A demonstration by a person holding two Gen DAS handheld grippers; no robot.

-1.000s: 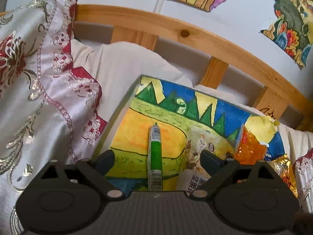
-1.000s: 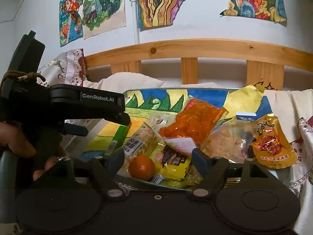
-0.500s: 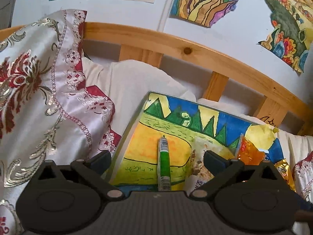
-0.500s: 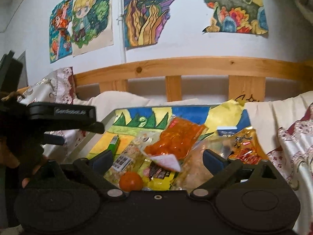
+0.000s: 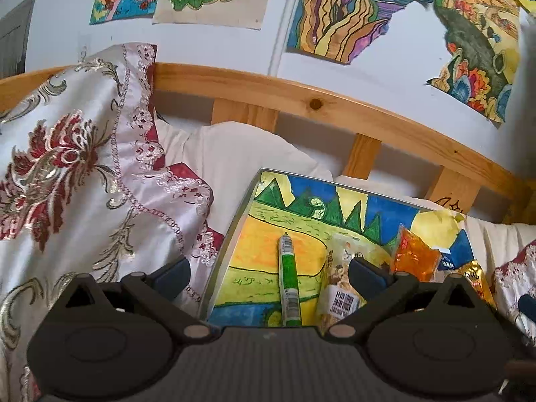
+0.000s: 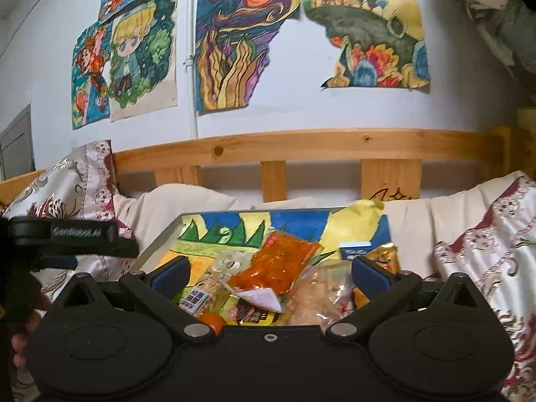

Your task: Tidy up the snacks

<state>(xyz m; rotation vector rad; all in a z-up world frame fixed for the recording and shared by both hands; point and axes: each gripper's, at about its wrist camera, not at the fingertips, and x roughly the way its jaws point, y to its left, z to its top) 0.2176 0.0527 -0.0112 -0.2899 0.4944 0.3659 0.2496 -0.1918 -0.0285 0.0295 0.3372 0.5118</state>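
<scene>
A: Grippers?
B: Left gripper (image 5: 269, 273) spread wide, empty; right gripper (image 6: 269, 273) likewise.
A: Snacks?
B: Green stick (image 5: 288, 284) lies alone on tray (image 5: 231, 231); orange pack (image 6: 278, 264) tops pile beside it.

A flat board (image 5: 241, 234) lies on the bed, in front of the wooden headboard (image 5: 301, 100). A stick snack (image 5: 288, 284) lies on the board, to the left of a pile of snack bags (image 6: 278, 264). A round fruit (image 6: 211, 321) sits at the near edge of the pile. A pillow (image 5: 67, 167) leans left of the board. Pictures (image 6: 234, 43) hang on the wall behind.
</scene>
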